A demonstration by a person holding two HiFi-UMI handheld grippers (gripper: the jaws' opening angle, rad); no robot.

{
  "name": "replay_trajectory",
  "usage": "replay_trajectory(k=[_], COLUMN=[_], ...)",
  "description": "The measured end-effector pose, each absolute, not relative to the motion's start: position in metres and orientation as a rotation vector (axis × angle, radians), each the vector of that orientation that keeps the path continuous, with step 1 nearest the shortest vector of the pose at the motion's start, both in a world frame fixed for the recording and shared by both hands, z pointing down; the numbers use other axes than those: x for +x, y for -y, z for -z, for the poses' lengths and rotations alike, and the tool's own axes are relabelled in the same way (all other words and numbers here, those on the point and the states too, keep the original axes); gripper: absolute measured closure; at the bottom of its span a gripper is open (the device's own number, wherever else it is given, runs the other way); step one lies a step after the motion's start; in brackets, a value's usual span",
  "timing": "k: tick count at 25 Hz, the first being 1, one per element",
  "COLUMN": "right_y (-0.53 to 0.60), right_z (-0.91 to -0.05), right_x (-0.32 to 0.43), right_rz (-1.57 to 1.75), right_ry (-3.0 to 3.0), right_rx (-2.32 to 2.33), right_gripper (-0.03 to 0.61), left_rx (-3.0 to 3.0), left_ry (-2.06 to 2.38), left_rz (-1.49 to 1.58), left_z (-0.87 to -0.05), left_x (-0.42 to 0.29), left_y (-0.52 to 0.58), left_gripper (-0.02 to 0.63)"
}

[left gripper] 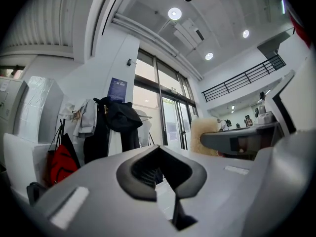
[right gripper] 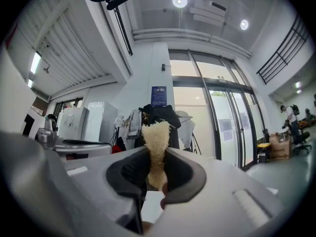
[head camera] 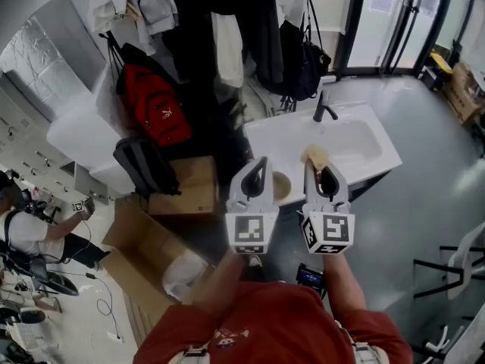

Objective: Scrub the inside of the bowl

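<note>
Abreast, left gripper (left gripper: 159,151) fingers (left gripper: 132,173) closed, empty; right gripper (right gripper: 157,154) fingers (right gripper: 122,176) clamping beige sponge (right gripper: 157,131); blue poster (right gripper: 159,96) unreadable.

Pale fibrous scrubber (right gripper: 156,142) pinched in right tongs (right gripper: 154,174); tan bowl (head camera: 283,186) on counter (head camera: 267,138).

The person wore a red short-sleeved shirt (head camera: 280,328). The left gripper (head camera: 262,162) and right gripper (head camera: 317,167) were pale grey, with black-and-white marker cubes (head camera: 252,233).

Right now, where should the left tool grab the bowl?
Probably its rim on the left, coming down from above. The bowl seems to sit open side up on the counter, and the left tool, shut and empty, hovers beside that edge. Open it first.
</note>
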State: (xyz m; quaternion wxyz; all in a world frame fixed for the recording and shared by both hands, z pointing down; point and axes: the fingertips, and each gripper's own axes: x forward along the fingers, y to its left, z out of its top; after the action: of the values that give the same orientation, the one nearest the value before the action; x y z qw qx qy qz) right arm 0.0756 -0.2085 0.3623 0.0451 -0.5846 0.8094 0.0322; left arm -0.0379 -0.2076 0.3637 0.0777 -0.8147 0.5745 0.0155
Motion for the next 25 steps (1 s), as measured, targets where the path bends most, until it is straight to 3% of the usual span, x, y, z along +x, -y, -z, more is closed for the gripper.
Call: replay_trajectory(k=[10,25], right_y=[0.257,0.290], right_z=[-0.363,-0.371], right_x=[0.042,0.056], right_rz=[-0.119,-0.076], right_ry=[-2.433,-2.450], right_rx=[-1.857,-1.839], right_gripper=[0.506,0.506], left_rx=[-2.486,-2.510], left_ry=[-1.677,-1.732], left_rz=[-0.077,0.043], left_z=[-0.363,-0.395], left_x=[-0.076,-0.064], left_y=[0.262,0.293], left_gripper=[0.607,0.607])
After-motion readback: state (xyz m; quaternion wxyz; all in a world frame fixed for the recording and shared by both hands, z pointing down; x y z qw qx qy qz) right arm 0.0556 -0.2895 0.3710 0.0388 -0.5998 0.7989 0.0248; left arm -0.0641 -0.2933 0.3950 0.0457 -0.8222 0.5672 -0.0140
